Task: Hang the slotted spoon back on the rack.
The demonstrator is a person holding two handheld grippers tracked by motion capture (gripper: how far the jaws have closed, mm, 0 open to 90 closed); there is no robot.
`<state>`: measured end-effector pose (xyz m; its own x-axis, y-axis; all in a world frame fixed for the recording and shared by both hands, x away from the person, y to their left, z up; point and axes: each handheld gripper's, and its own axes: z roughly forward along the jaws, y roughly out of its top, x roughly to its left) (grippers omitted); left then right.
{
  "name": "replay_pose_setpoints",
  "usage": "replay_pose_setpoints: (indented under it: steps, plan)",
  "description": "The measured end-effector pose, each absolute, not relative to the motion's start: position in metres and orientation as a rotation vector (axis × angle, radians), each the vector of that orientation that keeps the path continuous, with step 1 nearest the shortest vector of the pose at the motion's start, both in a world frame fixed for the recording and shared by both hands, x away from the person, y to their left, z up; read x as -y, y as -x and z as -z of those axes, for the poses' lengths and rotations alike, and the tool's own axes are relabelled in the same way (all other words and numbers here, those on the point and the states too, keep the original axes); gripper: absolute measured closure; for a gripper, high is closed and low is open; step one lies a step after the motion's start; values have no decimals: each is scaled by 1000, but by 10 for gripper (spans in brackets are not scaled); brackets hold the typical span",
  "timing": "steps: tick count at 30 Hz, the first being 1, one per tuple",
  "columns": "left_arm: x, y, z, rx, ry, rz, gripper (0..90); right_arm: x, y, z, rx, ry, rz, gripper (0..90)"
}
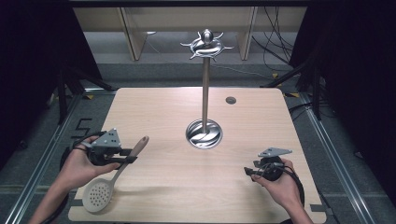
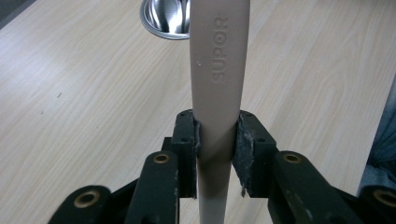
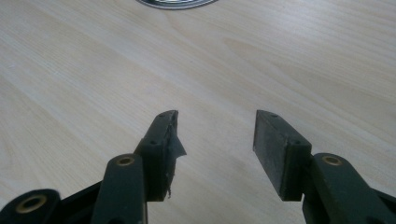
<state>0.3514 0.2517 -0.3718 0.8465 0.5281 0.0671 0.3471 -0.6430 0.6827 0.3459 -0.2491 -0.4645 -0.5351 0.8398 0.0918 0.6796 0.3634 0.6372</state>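
Clamping left gripper (image 2: 217,140), beige skimmer (image 1: 108,181) (perforated round head, SUPOR-embossed handle)

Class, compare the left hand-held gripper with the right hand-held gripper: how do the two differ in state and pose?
The left hand-held gripper is shut on the skimmer spoon's handle; the right hand-held gripper is open and holds nothing. The left one sits near the table's left edge, the right one toward the lower right of the table. Both have black jaws and each is held in one hand.
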Motion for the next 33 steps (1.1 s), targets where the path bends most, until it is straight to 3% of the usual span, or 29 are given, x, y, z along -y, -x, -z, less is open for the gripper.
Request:
replay_pose_setpoints:
  steps: [15, 33]
  plan:
    - [-272, -348, 359, -743, -2079, -405, 705, 250, -347, 465, -2366, -1329, -950, 504]
    - [-280, -350, 357, -771, -1948, -475, 705, 250, -346, 463, -2344, -1339, -967, 503]
